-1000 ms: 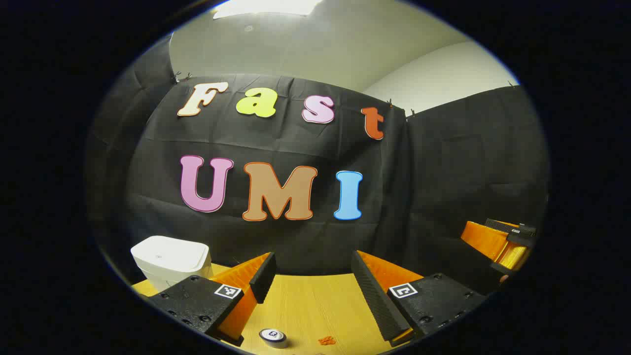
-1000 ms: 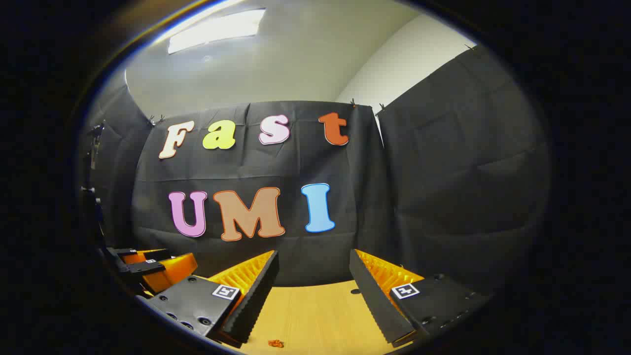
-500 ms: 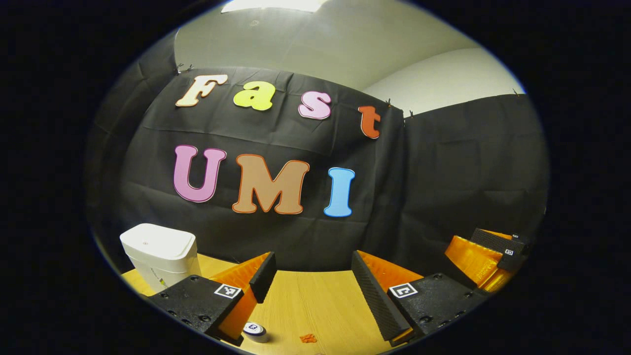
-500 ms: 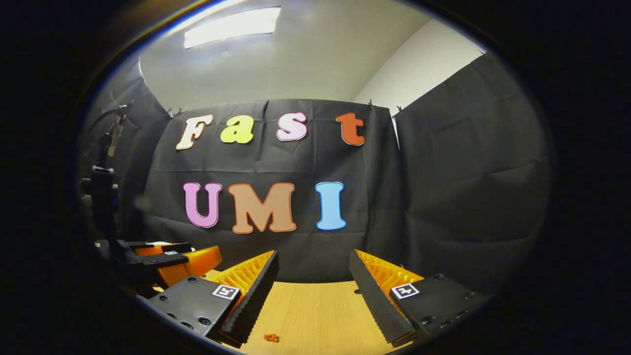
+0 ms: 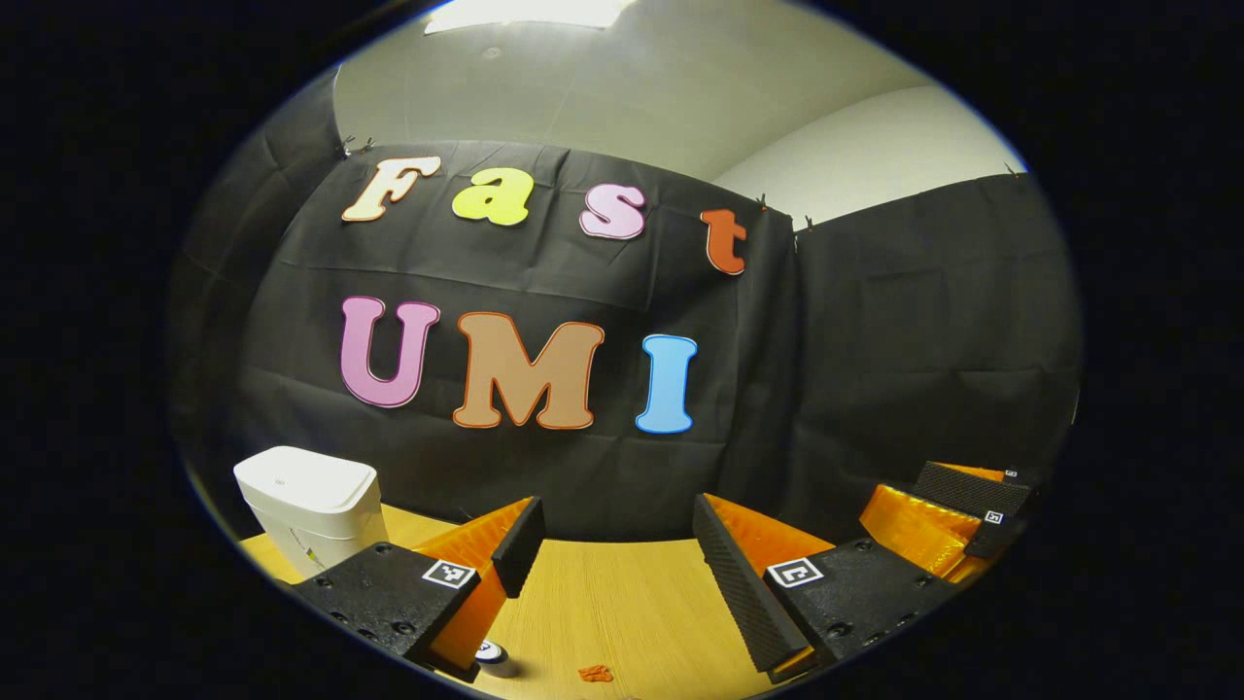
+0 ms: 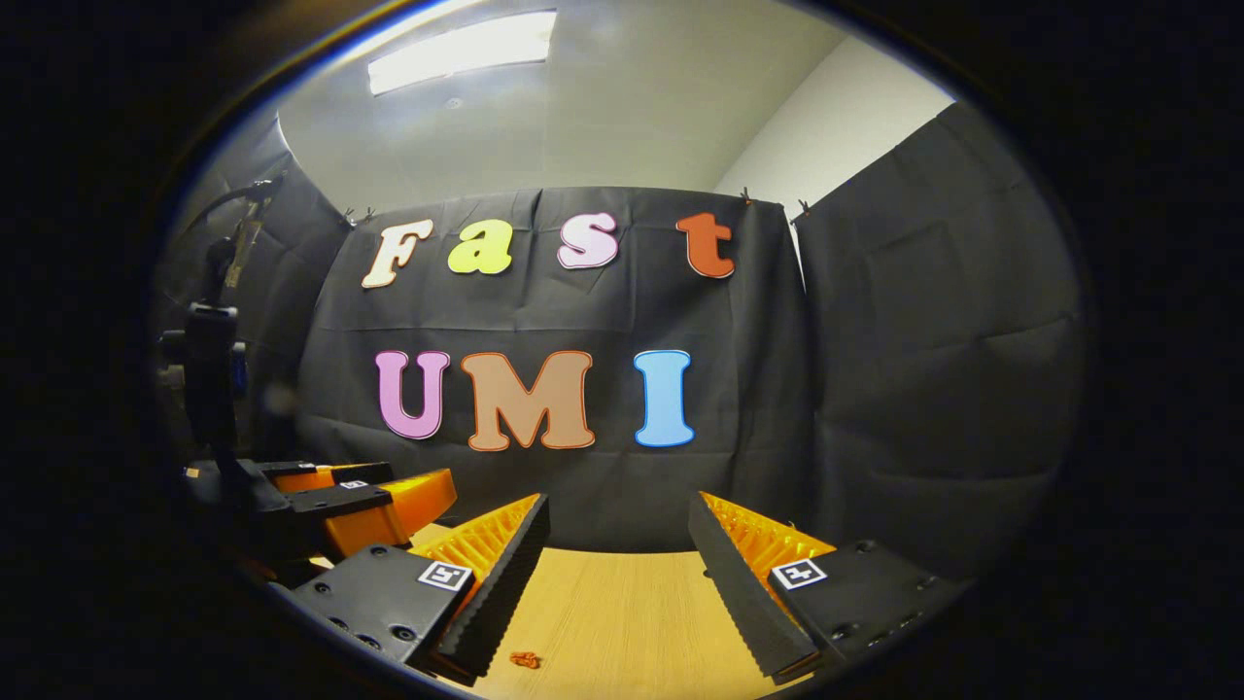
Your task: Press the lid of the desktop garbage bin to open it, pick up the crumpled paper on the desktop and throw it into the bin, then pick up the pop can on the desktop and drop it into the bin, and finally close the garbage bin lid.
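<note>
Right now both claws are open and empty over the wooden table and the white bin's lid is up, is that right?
Not quite: in the left gripper view the white bin has its lid down. Both the left claw and right claw are open and empty above the wooden table.

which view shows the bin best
The left gripper view: the bin stands at far left on the table, lid shut. In the right gripper view, the left gripper fills the side where it would be.
</note>
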`<state>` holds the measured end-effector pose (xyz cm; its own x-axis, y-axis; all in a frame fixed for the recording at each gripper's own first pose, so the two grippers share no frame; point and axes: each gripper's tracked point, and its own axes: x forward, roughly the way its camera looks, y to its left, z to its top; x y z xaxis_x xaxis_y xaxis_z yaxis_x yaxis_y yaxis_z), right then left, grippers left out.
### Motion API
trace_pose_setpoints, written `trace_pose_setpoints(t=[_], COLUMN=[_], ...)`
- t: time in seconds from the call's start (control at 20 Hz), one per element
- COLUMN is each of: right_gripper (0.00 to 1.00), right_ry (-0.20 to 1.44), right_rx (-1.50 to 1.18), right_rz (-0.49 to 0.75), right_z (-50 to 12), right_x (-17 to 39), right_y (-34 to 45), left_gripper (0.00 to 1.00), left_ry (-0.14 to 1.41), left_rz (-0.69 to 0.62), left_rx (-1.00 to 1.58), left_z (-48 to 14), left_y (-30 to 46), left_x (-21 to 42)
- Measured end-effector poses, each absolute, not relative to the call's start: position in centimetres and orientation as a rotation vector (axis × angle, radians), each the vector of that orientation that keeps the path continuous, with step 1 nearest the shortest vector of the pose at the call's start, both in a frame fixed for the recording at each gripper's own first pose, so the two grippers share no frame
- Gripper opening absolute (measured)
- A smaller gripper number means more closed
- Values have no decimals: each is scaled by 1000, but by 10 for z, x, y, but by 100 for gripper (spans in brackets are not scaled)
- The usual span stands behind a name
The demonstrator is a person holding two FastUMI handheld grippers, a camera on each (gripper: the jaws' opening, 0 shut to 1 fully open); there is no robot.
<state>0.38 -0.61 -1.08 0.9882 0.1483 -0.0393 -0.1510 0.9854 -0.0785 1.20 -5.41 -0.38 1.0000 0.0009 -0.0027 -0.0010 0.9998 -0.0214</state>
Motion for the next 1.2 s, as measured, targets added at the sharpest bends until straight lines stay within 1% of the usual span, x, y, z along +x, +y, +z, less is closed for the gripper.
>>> trace_pose_setpoints(t=[0.2,0.35,0.5,0.8,0.95,1.2], right_gripper=[96,96,96,96,96,96], right_ry=[36,35,4,15,29,50], right_rx=[-68,-50,-30,-18,-22,-8], right_rz=[212,228,200,188,184,169], right_z=[-13,-12,-6,-12,-16,-24], right_x=[12,21,31,44,47,48], right_y=[-5,1,8,39,46,48], left_gripper=[93,93,92,93,93,93], left_ry=[-46,-86,-85,-60,-33,-31], left_rz=[70,110,112,112,99,77], left_rx=[25,59,54,36,31,57], left_z=[10,17,17,11,4,4], left_y=[-45,-30,-13,25,29,28], left_x=[16,11,12,14,16,17])
